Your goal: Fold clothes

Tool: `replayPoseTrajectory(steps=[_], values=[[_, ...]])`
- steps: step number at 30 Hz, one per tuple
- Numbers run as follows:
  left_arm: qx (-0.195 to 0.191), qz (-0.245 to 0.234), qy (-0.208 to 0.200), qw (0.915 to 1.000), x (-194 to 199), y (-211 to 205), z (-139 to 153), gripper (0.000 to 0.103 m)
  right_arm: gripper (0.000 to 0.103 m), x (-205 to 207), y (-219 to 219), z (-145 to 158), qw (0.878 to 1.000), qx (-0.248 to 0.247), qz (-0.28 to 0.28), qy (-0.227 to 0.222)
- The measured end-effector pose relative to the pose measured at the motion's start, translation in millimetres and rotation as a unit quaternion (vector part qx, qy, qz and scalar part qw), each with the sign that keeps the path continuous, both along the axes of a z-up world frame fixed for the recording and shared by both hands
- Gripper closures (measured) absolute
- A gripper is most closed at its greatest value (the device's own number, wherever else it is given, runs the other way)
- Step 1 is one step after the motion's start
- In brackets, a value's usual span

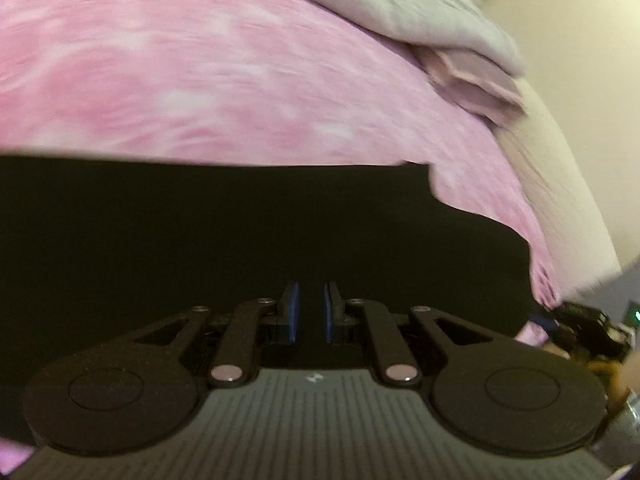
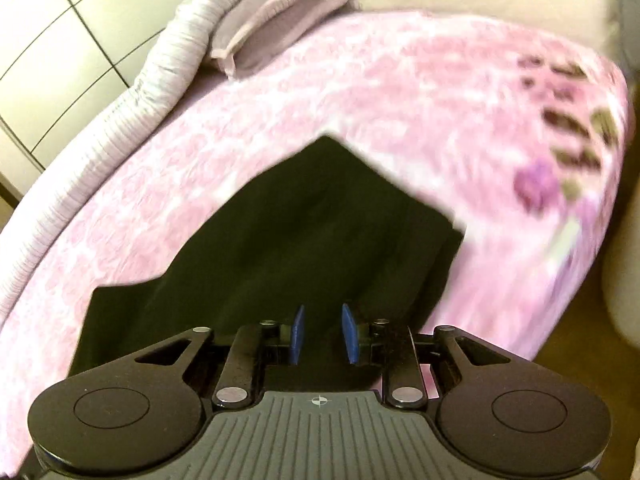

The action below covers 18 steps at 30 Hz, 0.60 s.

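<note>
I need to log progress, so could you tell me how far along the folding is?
Done: the black garment lies spread on the pink blanket, no finished fold visible. In hand: nothing; the left gripper and right gripper are over it, jaws open. Left: essentially all the folding.

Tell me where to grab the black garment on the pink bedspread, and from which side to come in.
Grip the black garment at its far pointed corner, which lies flat against the pink bedspread with open cover on both sides. Come in from the near side with the right gripper, whose jaws stand open and already point that way, and pinch the edge low. Fabric thickness there is hard to judge in the blur.
</note>
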State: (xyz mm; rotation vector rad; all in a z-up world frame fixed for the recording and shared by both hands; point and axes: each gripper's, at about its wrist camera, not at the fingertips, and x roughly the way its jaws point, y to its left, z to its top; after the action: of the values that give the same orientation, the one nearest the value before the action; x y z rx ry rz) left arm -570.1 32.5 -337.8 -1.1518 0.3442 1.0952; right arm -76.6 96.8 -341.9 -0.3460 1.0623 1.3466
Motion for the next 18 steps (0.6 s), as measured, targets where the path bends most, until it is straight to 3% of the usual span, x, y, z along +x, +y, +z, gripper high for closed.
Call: replayPoseTrajectory(steps=[4,7,10,13,18], values=[[0.002,-0.082,0.021,0.9964,31.7,41.2,23.2,0.080,0.078,40.3,-4.1,21.6,0.999,-0.036,0.023,-0.006],[-0.012,-0.117,0.036,0.9924,55.1,71.0,28.1,0.078,0.078,54.0,18.6,28.3,0.994,-0.072,0.076,-0.042],[-0.020,-0.136,0.033,0.9900,73.2,106.6,26.4,0.075,0.078,49.8,50.2,30.4,0.983,-0.099,0.129,-0.081],[-0.022,-0.141,0.024,0.9895,90.2,148.4,16.3,0.072,0.078,33.5,84.5,20.6,0.976,-0.092,0.171,-0.095],[-0.037,-0.152,0.009,0.9876,105.6,209.1,-11.7,0.070,0.078,30.3,110.0,11.5,0.975,-0.089,0.192,-0.065]])
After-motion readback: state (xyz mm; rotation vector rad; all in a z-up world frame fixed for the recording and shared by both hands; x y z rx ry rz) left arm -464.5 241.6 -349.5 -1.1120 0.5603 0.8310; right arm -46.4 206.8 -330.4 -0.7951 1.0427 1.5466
